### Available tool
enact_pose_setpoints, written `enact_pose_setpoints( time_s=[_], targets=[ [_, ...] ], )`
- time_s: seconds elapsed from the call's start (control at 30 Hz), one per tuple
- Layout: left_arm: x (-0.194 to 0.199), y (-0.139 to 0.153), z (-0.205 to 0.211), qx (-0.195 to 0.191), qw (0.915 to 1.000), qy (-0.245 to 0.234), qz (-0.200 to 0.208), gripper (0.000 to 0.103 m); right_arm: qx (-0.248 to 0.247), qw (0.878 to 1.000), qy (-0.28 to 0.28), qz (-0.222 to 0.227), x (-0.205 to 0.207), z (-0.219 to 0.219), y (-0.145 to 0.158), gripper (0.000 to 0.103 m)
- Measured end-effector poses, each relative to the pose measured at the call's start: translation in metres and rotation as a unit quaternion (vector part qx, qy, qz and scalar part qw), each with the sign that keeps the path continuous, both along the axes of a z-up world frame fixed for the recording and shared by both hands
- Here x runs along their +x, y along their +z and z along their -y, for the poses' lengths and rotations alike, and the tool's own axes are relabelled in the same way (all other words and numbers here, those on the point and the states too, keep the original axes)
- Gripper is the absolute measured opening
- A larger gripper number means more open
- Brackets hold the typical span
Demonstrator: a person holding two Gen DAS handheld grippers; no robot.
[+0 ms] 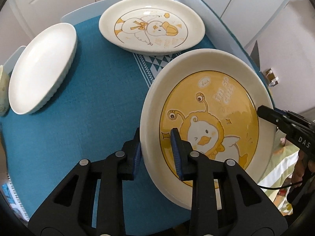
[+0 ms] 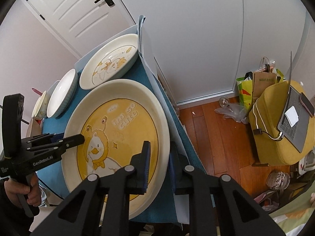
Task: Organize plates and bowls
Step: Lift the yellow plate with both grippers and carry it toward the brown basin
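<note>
A large cream plate with a yellow duck picture (image 1: 212,106) is held tilted above the blue table mat (image 1: 88,108). My left gripper (image 1: 157,155) is shut on its left rim, one finger on each face. My right gripper (image 2: 159,163) is shut on the opposite rim of the same plate (image 2: 122,122). A white plate with a duck drawing (image 1: 151,23) lies at the back of the mat. A plain white fluted dish (image 1: 43,66) lies at the left. A small bowl (image 2: 40,106) stands beyond it.
The table's right edge (image 2: 177,118) drops to a wooden floor (image 2: 216,133). A yellow stool with a laptop and phone (image 2: 291,118), bags and jars stand on the floor. A white door (image 2: 78,15) is behind the table.
</note>
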State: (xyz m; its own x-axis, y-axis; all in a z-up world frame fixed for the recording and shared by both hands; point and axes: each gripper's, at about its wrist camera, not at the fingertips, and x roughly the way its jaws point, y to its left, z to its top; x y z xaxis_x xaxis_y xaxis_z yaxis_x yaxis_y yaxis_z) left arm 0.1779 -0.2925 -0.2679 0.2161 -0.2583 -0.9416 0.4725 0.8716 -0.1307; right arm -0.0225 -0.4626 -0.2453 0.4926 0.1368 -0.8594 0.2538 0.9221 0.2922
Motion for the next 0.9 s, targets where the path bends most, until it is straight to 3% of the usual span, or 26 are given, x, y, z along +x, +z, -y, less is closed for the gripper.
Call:
enact_pose_setpoints(
  time_s=[0.3, 0.53, 0.57, 0.6, 0.63, 0.7, 0.73, 0.77, 0.8, 0.83, 0.9],
  targets=[
    [-0.01, 0.01, -0.015, 0.008, 0.9998, 0.01, 0.012, 0.025, -0.012, 1.0, 0.019, 0.007, 0.006, -0.011, 0.016, 0.016],
    [-0.012, 0.03, -0.055, 0.012, 0.9977, 0.058, 0.031, 0.025, -0.024, 0.996, 0.083, 0.017, 0.025, -0.046, 0.037, 0.016],
    [-0.013, 0.034, -0.064, -0.007, 0.9976, 0.061, 0.033, 0.011, -0.028, 0.995, 0.094, 0.017, 0.029, -0.053, 0.037, 0.016],
    [-0.018, 0.042, -0.072, -0.057, 0.9967, 0.051, 0.028, 0.006, -0.028, 0.994, 0.107, 0.022, 0.033, -0.061, 0.038, 0.016],
    [-0.022, 0.049, -0.069, -0.051, 0.9969, 0.041, 0.044, 0.006, -0.021, 0.992, 0.122, 0.032, 0.038, -0.07, 0.04, 0.016],
    [-0.025, 0.054, -0.066, 0.02, 0.9942, 0.05, 0.093, 0.006, -0.041, 0.99, 0.129, 0.027, 0.05, -0.085, 0.04, 0.014],
    [-0.021, 0.053, -0.078, 0.005, 0.9941, 0.073, 0.081, 0.006, -0.066, 0.99, 0.126, 0.015, 0.055, -0.089, 0.036, 0.013],
    [-0.015, 0.05, -0.094, -0.029, 0.9934, 0.095, 0.057, 0.006, -0.057, 0.991, 0.122, 0.008, 0.058, -0.087, 0.031, 0.013],
    [-0.009, 0.045, -0.108, -0.038, 0.9918, 0.114, 0.044, 0.006, -0.03, 0.993, 0.113, 0.006, 0.058, -0.083, 0.026, 0.013],
    [-0.005, 0.038, -0.118, -0.027, 0.9913, 0.124, 0.036, 0.006, -0.024, 0.994, 0.108, -0.004, 0.059, -0.08, 0.019, 0.013],
    [-0.001, 0.037, -0.133, -0.051, 0.989, 0.136, 0.025, 0.006, -0.029, 0.994, 0.109, -0.005, 0.058, -0.08, 0.015, 0.009]
  ],
)
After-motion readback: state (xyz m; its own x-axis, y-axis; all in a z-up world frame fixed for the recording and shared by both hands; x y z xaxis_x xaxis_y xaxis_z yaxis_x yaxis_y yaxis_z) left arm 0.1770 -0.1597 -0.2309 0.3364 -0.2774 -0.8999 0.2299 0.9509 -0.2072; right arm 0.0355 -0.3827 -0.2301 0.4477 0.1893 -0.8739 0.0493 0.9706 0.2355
